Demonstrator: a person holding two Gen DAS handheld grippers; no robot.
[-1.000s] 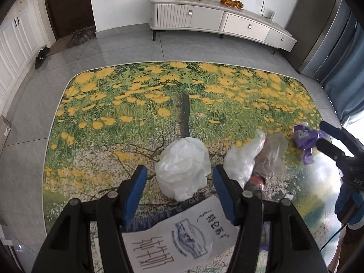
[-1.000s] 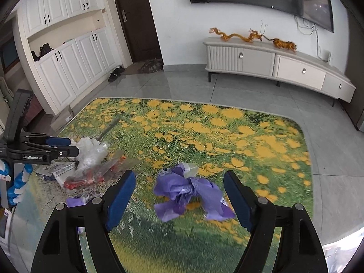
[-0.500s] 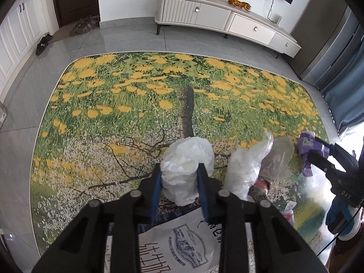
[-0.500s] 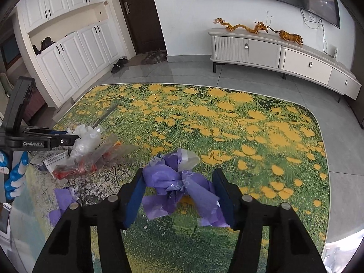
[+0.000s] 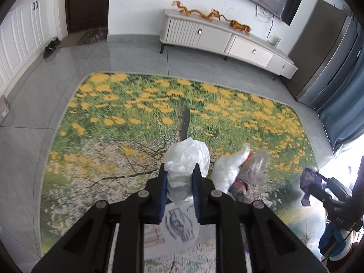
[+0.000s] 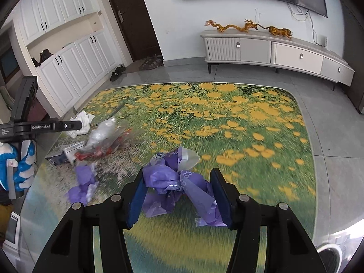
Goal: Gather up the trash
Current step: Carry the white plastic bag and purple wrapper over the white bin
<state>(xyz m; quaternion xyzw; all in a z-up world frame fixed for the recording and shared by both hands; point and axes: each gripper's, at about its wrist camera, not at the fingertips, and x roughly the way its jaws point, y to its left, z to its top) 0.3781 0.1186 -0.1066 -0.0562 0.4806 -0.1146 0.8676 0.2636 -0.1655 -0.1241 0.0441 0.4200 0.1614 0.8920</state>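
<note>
The left tongs (image 5: 179, 187) had just been closing, and their 2 blue pads pressed on both sides of a crumpled white plastic bag (image 5: 185, 159). The bag's upper part bulged out above the pads. It stood above the flower-print rug (image 5: 141, 122), over a printed white paper (image 5: 179, 225) that lay flat on the rug directly under the tongs.

Just to the right of the held bag, a clear plastic wrapper with red print (image 5: 245, 170) lay on the rug, beside another crumpled white piece.

The right tongs (image 6: 179, 193) stood about half open. Their jaws had been closing within the last second and had since settled. A crumpled purple plastic bag (image 6: 175, 179) filled the gap between them, with both pads against its sides. Whether the bag was clear of the rug could not be determined.

A second purple scrap (image 6: 83, 184) lay on the rug to the left of the right tongs. Beyond it lay the clear wrapper and the paper.

In the right wrist view, a hand in a blue-and-white glove (image 6: 21, 166) held the left device at the left edge of the frame.

A white low cabinet (image 6: 273, 50) stood against the far wall on the grey tiled floor (image 5: 34, 104).
</note>
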